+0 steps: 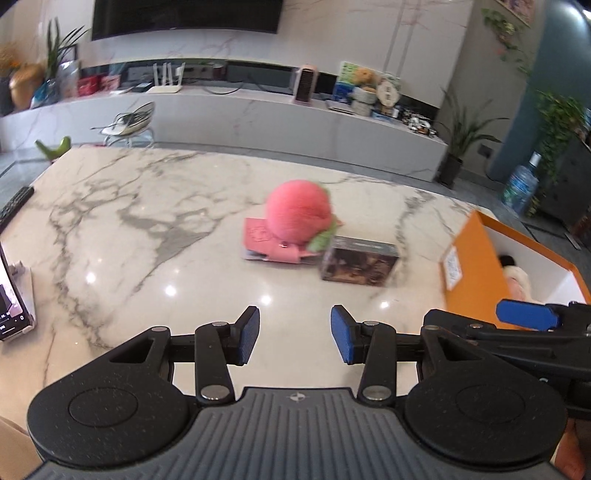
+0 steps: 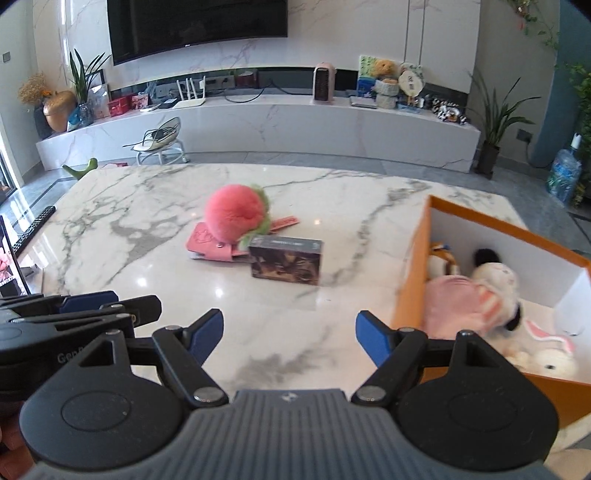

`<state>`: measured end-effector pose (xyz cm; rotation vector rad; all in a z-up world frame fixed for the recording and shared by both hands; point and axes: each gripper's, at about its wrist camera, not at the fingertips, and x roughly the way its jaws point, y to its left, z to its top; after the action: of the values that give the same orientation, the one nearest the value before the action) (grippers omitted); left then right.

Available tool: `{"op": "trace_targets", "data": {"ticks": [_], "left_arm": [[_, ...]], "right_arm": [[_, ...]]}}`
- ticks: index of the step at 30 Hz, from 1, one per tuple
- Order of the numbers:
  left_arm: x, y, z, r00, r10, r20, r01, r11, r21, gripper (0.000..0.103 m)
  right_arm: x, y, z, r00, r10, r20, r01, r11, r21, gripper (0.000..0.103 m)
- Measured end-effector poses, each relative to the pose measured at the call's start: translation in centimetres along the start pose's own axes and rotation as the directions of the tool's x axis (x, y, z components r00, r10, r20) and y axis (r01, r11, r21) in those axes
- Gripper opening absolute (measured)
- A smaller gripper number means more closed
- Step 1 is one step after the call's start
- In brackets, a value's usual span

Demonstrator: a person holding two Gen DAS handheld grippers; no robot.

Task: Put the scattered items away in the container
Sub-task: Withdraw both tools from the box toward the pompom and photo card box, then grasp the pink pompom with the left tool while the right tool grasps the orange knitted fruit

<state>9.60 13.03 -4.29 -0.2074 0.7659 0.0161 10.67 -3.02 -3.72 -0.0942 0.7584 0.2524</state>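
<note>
Orange box (image 2: 410, 266), label (image 1: 453, 266) illegible

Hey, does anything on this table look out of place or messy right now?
Yes. The pink plush peach sits piled on a pink card holder, beside a dark box, all still outside the orange box.

Wall-mounted television (image 2: 197, 27) above a marble console (image 2: 295, 125); floor perhaps grey tile.

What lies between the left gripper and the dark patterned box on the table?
Only bare marble table, in the left wrist view, lies between the open left gripper and the dark patterned box.
</note>
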Motion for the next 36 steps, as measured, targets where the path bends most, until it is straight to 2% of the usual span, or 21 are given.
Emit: {"op": "trace_targets", "data": {"ticks": [5, 10, 21, 25, 29, 36], "left_arm": [[2.7, 1.4, 0.7, 0.999, 0.010, -0.035, -0.012, 0.999, -0.040, 0.056], [5.3, 2.5, 1.9, 0.997, 0.019, -0.068, -0.022, 0.999, -0.036, 0.061], [10.5, 3.5, 6.3, 0.992, -0.017, -0.125, 0.012, 0.999, -0.042, 0.067], [11.8, 3.3, 7.8, 0.991, -0.029, -0.133, 0.023, 0.999, -0.048, 0.072], [13.6, 2.3, 9.4, 0.989, -0.049, -0.138, 0.044, 0.998, -0.035, 0.080], [18.1, -0.2, 10.5, 0.985, -0.046, -0.165, 0.050, 0.999, 0.021, 0.081]], "right_arm": [[3.2, 0.6, 0.7, 1.000, 0.002, -0.023, -0.001, 1.000, 0.003, 0.081], [6.4, 0.8, 2.0, 0.999, 0.002, -0.049, -0.002, 1.000, 0.006, 0.081], [11.8, 0.2, 6.3, 0.997, -0.023, -0.079, 0.023, 1.000, 0.000, 0.081], [13.3, -0.4, 7.7, 0.995, -0.026, -0.098, 0.026, 1.000, -0.006, 0.081], [14.3, -1.4, 8.5, 0.993, -0.040, -0.113, 0.042, 0.999, 0.013, 0.081], [15.2, -3.7, 8.5, 0.988, -0.037, -0.152, 0.050, 0.996, 0.081, 0.081]]}}
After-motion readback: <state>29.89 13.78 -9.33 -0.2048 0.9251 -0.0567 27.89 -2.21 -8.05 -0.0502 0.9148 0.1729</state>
